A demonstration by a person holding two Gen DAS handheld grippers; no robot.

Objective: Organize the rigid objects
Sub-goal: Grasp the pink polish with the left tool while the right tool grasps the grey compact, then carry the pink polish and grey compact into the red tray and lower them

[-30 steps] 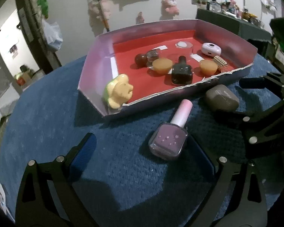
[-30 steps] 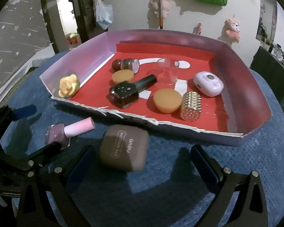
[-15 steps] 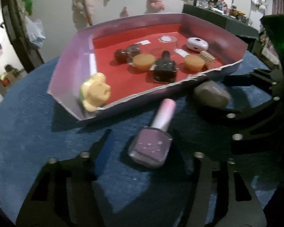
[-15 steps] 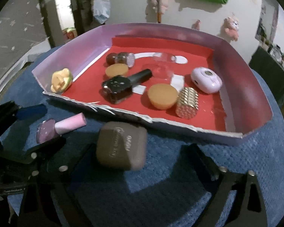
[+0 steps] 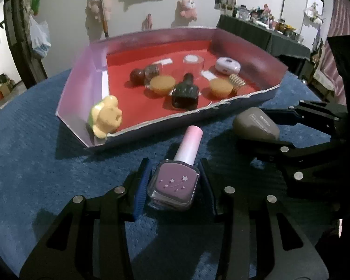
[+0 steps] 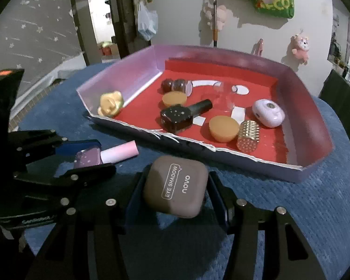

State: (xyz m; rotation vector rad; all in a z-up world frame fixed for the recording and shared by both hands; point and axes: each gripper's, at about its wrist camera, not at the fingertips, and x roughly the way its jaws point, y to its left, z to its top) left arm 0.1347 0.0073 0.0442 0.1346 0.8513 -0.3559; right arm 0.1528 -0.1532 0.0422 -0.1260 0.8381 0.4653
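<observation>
A blue cloth [image 5: 35, 163] covers the round table. On it sits a wide, shallow tray [image 5: 81, 74] with pale purple walls and a red floor, its near edge torn.

Inside the tray, a yellow toy [image 5: 106, 116] leans in the near left corner against the wall. A black polish bottle [image 5: 185, 93] lies near the middle, its cap pointing away from the left gripper. Two orange cups [image 6: 224, 128] stand on either side of it, and a gold studded roller [image 6: 248, 135] touches the right-hand cup. A lilac oval case [image 6: 268, 113] lies toward the right wall, apart from the roller. Two dark round pieces [image 6: 176, 85] sit together behind the left cup, and a clear glass piece [image 6: 227, 96] stands near the middle at the back.

In front of the tray, on the cloth, the left gripper [image 5: 173, 182] has its jaws set against both sides of a purple polish bottle [image 5: 173, 184] with white stars, so it looks clamped on the body; the pink cap [image 5: 190, 145] points toward the tray.

Just beside it, the right gripper [image 6: 176, 191] is closed on a brown eye-shadow case [image 6: 176, 186], its jaws against the case's two sides. From the left wrist view the case appears tilted, its far end raised.
</observation>
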